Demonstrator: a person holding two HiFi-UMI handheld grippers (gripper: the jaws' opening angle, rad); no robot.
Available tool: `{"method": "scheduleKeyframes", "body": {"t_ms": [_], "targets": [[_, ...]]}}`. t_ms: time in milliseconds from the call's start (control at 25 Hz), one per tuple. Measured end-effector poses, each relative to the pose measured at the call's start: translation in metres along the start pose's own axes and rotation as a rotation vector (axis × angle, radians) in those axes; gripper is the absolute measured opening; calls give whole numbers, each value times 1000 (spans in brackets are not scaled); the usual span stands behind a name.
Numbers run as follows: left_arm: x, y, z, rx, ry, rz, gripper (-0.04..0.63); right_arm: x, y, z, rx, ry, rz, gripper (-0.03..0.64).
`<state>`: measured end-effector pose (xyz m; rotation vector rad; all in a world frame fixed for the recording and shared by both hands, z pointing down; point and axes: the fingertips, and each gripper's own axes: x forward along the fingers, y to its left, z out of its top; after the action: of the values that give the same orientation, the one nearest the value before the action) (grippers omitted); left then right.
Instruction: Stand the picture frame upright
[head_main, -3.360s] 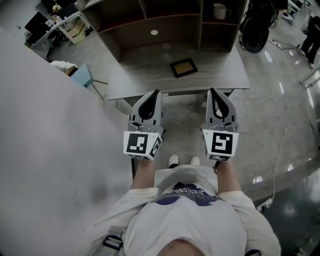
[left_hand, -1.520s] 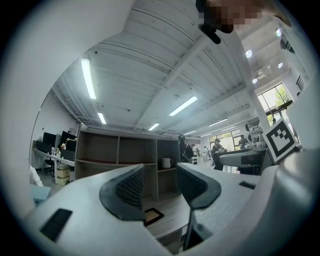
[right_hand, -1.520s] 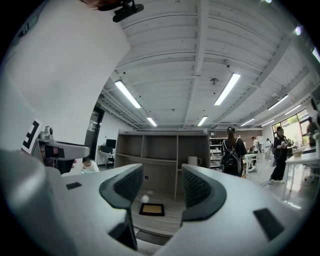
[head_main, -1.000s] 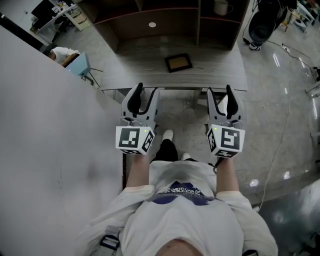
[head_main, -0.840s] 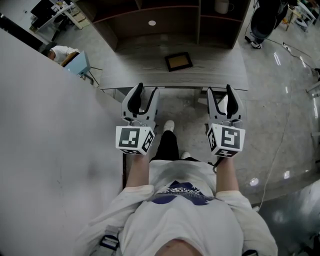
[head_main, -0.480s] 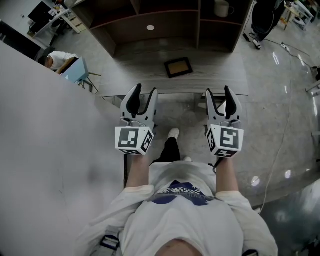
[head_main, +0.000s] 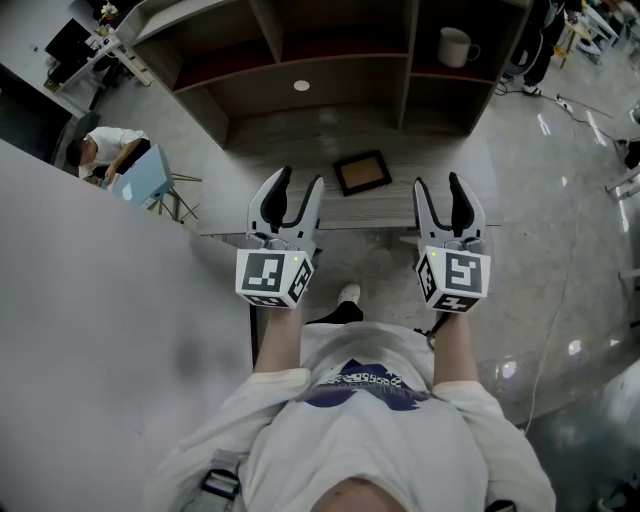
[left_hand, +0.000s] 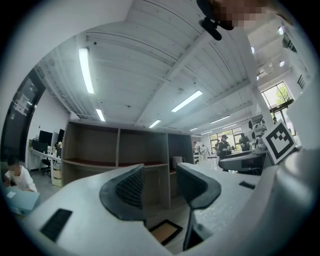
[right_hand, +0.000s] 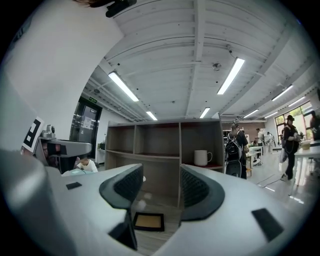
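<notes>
As the person is stepping closer than a moment ago, the picture frame (head_main: 362, 172) is lying flat on the desk (head_main: 290, 140), while the left gripper (head_main: 297, 187) and right gripper (head_main: 438, 188) are flanking it, jaws apart and empty; a grasp is probably coming next.

Grey wooden desk (head_main: 270, 165) with open shelf unit (head_main: 340, 75) along its far edge, white mug (head_main: 458, 46) in the right cubby, shiny grey floor (head_main: 560, 230), white wall (head_main: 90, 340) left, ceiling tube lights (right_hand: 231, 75), windows (left_hand: 280, 95) beyond.

White tee (head_main: 372, 425), navy print; grey tongs (head_main: 300, 180), checker-marker cubes (head_main: 272, 277).
</notes>
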<state>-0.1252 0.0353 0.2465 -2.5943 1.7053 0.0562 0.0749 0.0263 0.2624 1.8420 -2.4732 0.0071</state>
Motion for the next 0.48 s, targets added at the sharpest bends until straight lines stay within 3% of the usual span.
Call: {"method": "scheduleKeyframes", "body": {"t_ms": [480], "targets": [[66,76,-2,-28,-2,-49,178,89,16,7,5,12,-42,219]]}}
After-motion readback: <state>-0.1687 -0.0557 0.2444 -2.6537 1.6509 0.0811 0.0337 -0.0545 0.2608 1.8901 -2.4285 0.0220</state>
